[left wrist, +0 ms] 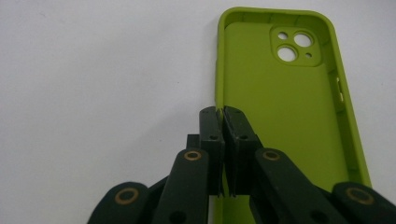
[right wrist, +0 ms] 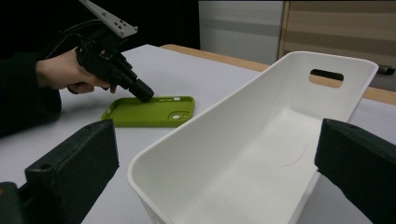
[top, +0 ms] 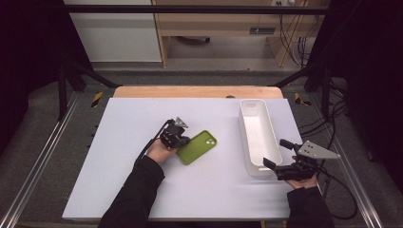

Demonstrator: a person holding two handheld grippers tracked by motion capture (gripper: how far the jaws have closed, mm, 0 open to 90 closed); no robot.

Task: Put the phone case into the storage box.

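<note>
Here, left hand-held gripper (left wrist: 223,116) seemingly clamped on green phone case's (left wrist: 285,116) side wall.

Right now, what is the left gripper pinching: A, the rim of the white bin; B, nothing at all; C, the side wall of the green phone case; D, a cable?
C: the left gripper has its jaws shut on the side wall of the green phone case, which lies on the table.
</note>
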